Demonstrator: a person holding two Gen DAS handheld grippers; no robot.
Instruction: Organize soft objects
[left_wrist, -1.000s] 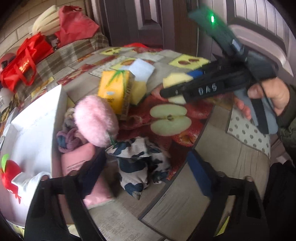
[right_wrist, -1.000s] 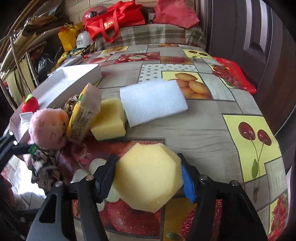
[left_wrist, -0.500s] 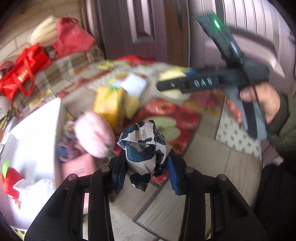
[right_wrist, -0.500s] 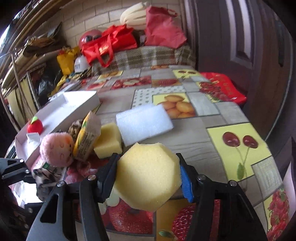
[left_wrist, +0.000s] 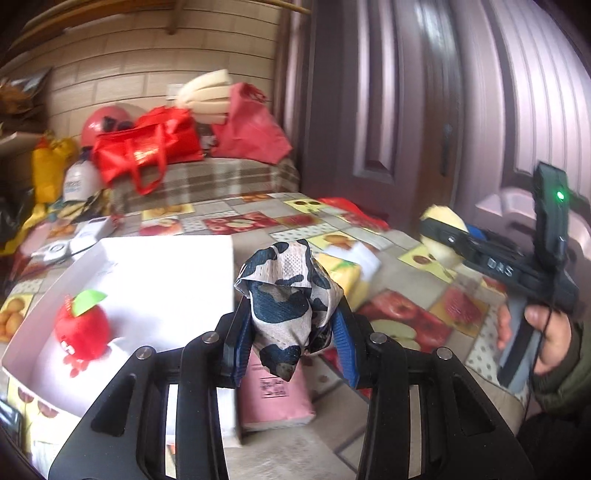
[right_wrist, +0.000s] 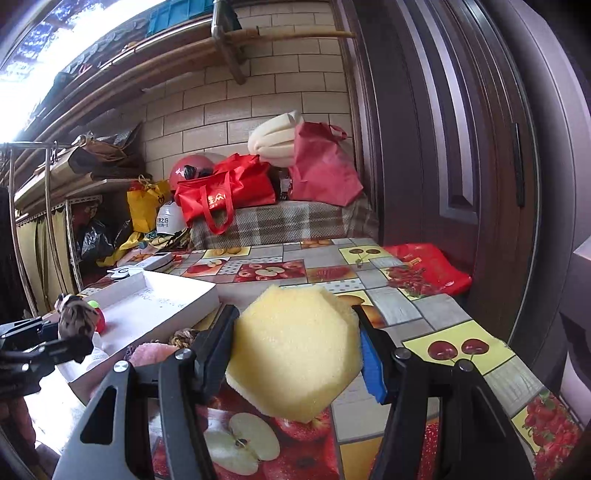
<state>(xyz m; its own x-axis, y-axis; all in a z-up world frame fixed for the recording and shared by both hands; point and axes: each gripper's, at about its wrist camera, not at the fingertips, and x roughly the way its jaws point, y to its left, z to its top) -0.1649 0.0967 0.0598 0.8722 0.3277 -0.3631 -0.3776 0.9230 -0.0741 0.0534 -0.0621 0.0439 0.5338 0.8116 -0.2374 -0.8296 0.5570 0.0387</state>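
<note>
A: Left claw (left_wrist: 291, 332) clamped on spotted cloth (left_wrist: 288, 295), raised above worktop (left_wrist: 424, 332); white box (left_wrist: 166, 266) just to its left.

B: Right claw (right_wrist: 295, 354) clamped on yellow sponge (right_wrist: 295, 350); box farther left. Left hand nearer.

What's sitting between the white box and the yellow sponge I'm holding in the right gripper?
In the right wrist view, a pink plush and a braided brownish item lie between the white box and the yellow sponge, just off the box's near corner.
</note>
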